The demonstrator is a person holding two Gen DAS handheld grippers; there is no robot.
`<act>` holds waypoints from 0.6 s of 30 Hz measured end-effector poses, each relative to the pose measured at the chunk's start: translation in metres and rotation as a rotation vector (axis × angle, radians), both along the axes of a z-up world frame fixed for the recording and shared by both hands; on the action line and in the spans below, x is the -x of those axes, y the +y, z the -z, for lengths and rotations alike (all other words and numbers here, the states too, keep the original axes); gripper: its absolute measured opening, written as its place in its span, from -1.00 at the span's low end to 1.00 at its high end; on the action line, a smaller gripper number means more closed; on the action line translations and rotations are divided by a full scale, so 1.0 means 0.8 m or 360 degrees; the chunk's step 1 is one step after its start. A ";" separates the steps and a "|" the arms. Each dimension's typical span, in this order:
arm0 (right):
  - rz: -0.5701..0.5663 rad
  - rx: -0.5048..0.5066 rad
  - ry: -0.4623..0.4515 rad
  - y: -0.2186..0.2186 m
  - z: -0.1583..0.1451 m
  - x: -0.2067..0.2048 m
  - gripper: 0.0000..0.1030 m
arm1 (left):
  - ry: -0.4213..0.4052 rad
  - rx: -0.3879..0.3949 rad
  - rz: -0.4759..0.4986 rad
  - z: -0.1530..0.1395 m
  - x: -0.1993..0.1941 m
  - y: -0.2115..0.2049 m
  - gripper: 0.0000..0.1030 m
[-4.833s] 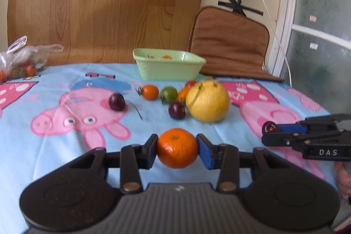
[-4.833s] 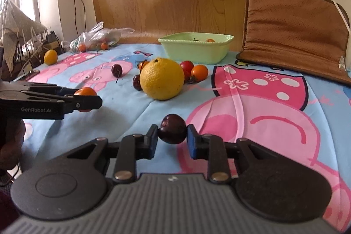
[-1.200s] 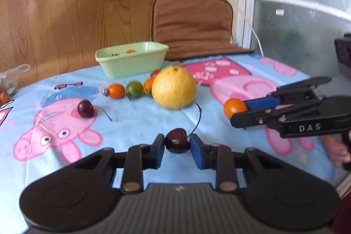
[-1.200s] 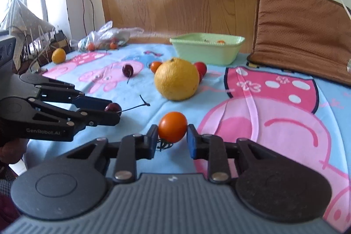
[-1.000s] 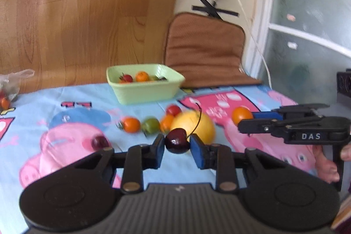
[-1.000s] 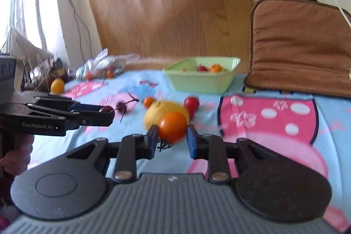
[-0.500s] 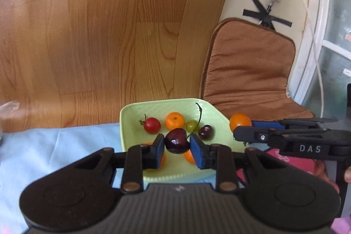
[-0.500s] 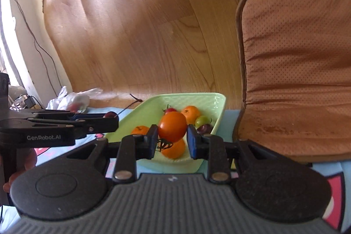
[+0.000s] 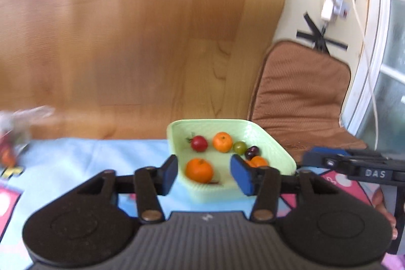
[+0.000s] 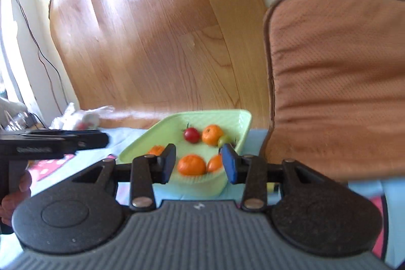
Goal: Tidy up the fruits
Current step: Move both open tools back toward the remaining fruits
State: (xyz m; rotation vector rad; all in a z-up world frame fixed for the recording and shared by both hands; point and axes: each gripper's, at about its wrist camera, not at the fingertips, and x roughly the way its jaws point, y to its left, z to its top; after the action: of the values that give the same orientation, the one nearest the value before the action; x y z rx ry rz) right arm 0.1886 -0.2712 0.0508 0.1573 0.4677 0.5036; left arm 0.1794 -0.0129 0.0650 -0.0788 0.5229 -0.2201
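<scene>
A pale green bowl [image 9: 278, 146] [image 10: 243, 123] at the back of the table holds several small fruits. Among them are a red tomato [image 9: 198, 143], oranges [image 9: 199, 170] [image 10: 191, 165], a green one [image 9: 239, 147] and a dark cherry [image 9: 252, 151]. My left gripper [image 9: 205, 175] hovers over the bowl's near side. Its jaws are opening and no fruit is pressed between the pads. Over the bowl's near corner my right gripper [image 10: 198, 165] is also opening with nothing gripped. An orange tomato [image 10: 215, 163] lies in the bowl just beyond it. Each gripper shows in the other's view [image 9: 319, 158] [image 10: 101, 137].
A brown cushion [image 9: 303, 92] [image 10: 341, 80] leans right of the bowl. A wood-grain board [image 9: 126, 42] stands behind. A plastic bag of fruit [image 10: 83, 118] lies at the far left on the blue cartoon tablecloth [image 9: 76, 156]. A hand [image 10: 15, 194] holds the left gripper.
Both grippers carried fruit from the table to the bowl and have opened. The cherry has left the left jaws and the orange tomato has left the right jaws.
</scene>
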 end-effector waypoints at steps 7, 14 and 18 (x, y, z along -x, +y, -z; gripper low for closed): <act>0.0032 -0.0159 0.0117 -0.019 0.028 0.083 -0.16 | 0.0030 -0.0009 -0.0232 0.023 0.112 0.057 0.08; -0.0077 -0.0079 0.0002 0.015 0.013 0.128 -0.16 | 0.0047 -0.0022 -0.0249 0.058 0.160 0.065 0.08; -0.0233 -0.0056 -0.0038 0.048 0.008 0.147 -0.16 | 0.0067 -0.0077 -0.0237 0.075 0.166 0.056 0.09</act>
State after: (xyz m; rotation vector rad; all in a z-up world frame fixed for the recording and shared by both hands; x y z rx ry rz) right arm 0.0707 -0.2329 0.0446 0.1514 0.4492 0.6569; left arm 0.0469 0.0319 0.0050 -0.0751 0.5612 -0.0604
